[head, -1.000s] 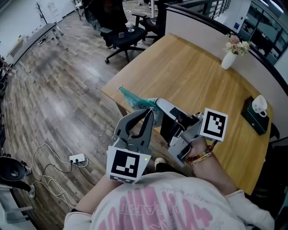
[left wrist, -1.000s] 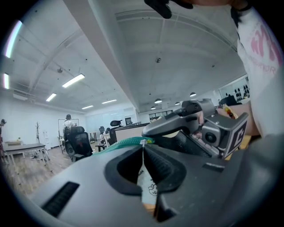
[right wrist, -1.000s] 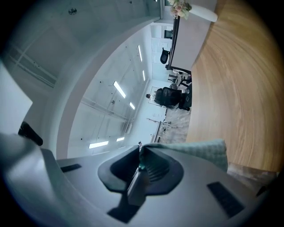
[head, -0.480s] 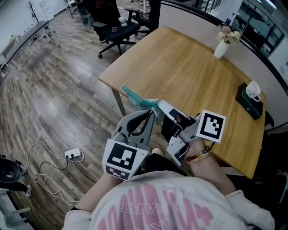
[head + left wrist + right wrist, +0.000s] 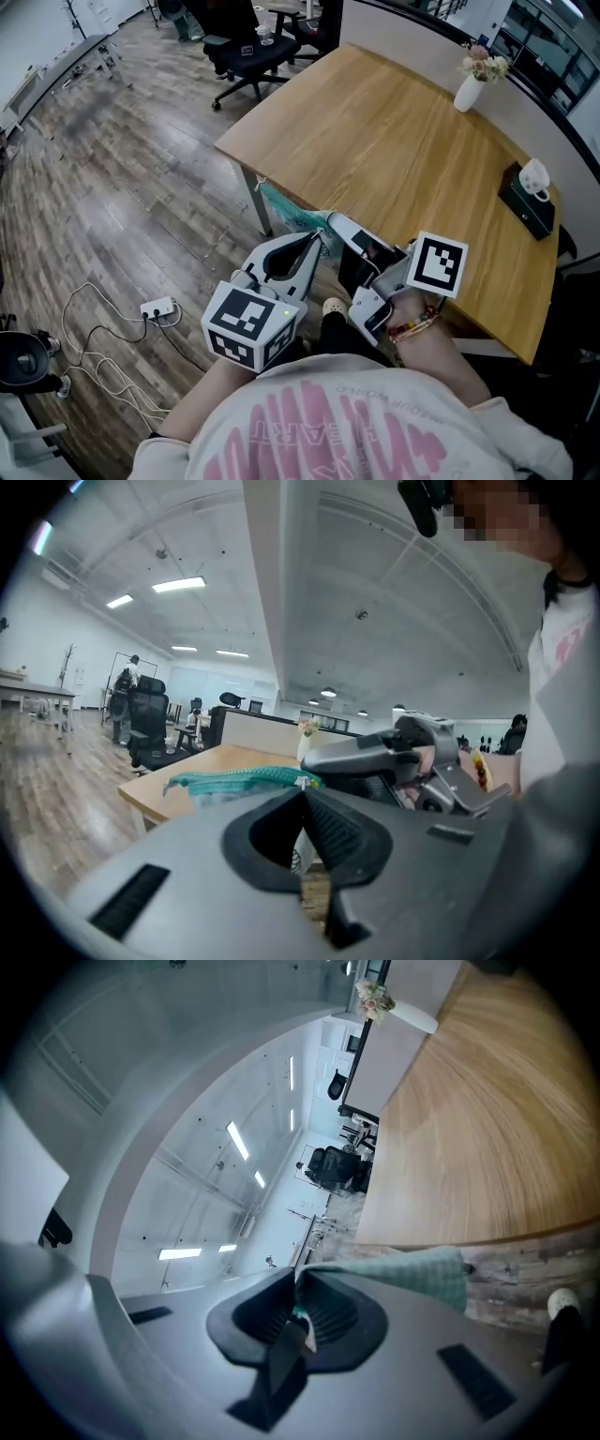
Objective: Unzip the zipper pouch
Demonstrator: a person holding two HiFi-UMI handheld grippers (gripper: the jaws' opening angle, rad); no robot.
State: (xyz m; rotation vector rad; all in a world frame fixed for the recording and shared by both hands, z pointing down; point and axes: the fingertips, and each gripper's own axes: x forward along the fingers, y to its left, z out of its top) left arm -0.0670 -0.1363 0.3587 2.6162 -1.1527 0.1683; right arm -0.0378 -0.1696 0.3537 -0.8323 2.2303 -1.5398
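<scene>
Both my tongs have sunk with the pouch [image 5: 289,212], which now hangs off the table [image 5: 394,141] edge over open floor [image 5: 122,187]. Left tongs [image 5: 317,242] pinch shut on the zipper pull [image 5: 302,782]. Right tongs [image 5: 296,1283] clamp the teal checked fabric.

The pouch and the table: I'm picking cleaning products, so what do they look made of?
The pouch looks like soft matte teal woven fabric: a fine check weave shows and it drapes. Its zipper teeth look plastic, uncertainly. The table top shows light wood grain, satin; solid wood or laminate, I cannot tell.
</scene>
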